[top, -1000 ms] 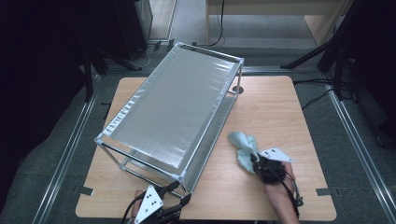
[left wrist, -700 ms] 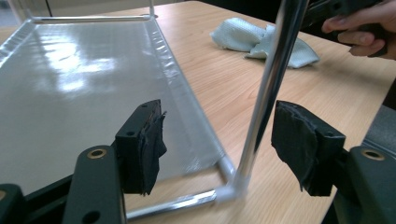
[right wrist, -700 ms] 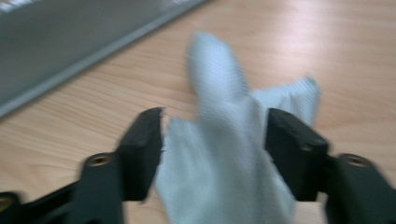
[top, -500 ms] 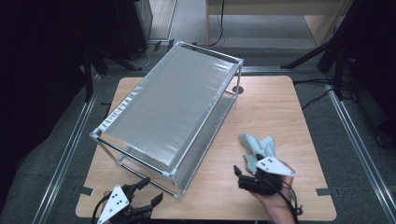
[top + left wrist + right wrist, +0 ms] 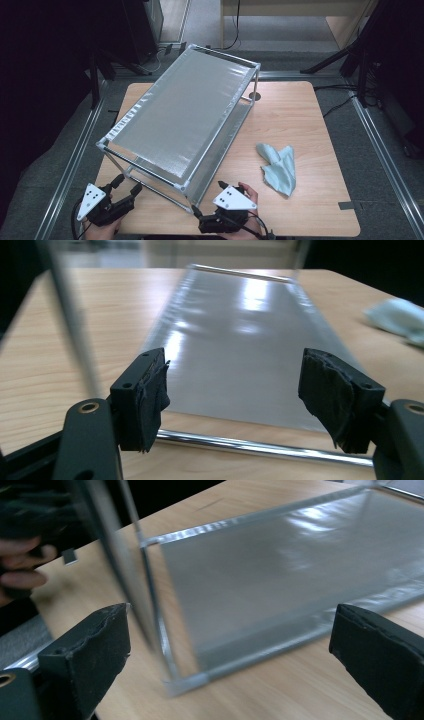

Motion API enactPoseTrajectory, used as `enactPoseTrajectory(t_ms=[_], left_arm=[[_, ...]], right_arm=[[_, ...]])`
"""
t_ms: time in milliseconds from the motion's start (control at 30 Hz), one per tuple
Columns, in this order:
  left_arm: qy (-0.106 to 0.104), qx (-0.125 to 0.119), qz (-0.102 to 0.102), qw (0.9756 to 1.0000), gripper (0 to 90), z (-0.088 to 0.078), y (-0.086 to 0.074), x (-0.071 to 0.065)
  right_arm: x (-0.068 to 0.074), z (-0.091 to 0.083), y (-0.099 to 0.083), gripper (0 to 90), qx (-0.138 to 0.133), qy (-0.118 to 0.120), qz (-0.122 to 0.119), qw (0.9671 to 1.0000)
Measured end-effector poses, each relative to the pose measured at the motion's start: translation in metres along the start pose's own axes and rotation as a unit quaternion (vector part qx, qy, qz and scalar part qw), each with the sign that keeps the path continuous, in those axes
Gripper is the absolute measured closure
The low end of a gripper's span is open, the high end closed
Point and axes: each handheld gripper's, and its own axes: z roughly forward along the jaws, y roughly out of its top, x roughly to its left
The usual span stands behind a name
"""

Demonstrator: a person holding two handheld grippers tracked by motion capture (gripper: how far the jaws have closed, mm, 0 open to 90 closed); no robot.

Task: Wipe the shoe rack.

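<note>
A metal-framed rack (image 5: pixel 181 114) with two grey fabric shelves stands slantwise on the wooden table (image 5: pixel 300 115). A pale blue cloth (image 5: pixel 278 168) lies crumpled to its right. My left gripper (image 5: pixel 126 185) is by the table's near left edge, open, and its jaws have just been opening with nothing between them. It looks along the lower shelf (image 5: pixel 240 340) over the near frame bar (image 5: pixel 250 445). My right gripper (image 5: pixel 205 202) sits at the rack's near corner. Its jaws have also just been opening and stand empty, facing the corner post (image 5: pixel 130 580).
Metal rails (image 5: pixel 75 155) run along the floor on both sides of the table. A piece of tape (image 5: pixel 348 205) marks the near right corner. The hand holding the left gripper (image 5: pixel 20 570) appears beyond the rack's corner in the right gripper view.
My right gripper has left the cloth on the table and pulled back left to the rack's near corner. The left gripper has slid left along the near edge, away from the rack's frame.
</note>
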Motion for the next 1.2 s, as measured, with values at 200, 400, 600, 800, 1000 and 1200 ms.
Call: enactPoseTrajectory(t_ms=[200, 400, 600, 800, 1000, 1200], left_arm=[[0.046, -0.003, -0.012, 0.9988, 29.1, 0.006, 0.002, 0.005], [0.067, 0.004, -0.033, 0.9972, 32.6, 0.010, 0.012, 0.003], [0.113, 0.013, -0.022, 0.9933, 34.0, 0.020, 0.021, 0.001], [0.091, 0.000, 0.012, 0.9958, 49.0, 0.032, 0.021, -0.008], [0.032, -0.002, 0.074, 0.9967, 73.7, 0.035, 0.018, -0.029], [-0.027, 0.016, 0.065, 0.9974, 80.7, 0.028, 0.017, -0.038]], right_arm=[[0.021, 0.016, -0.003, 39.4, -0.004, 0.001, -0.020, 0.9998], [0.025, 0.015, -0.007, 74.7, -0.009, 0.009, -0.058, 0.9982], [0.003, -0.001, -0.014, 82.1, -0.009, 0.013, -0.046, 0.9988], [-0.028, -0.023, -0.019, 82.2, -0.003, 0.006, -0.053, 0.9986], [-0.055, -0.037, -0.021, 82.2, 0.003, 0.003, -0.057, 0.9983], [-0.079, -0.044, -0.022, 82.0, 0.003, -0.008, -0.042, 0.9991]])
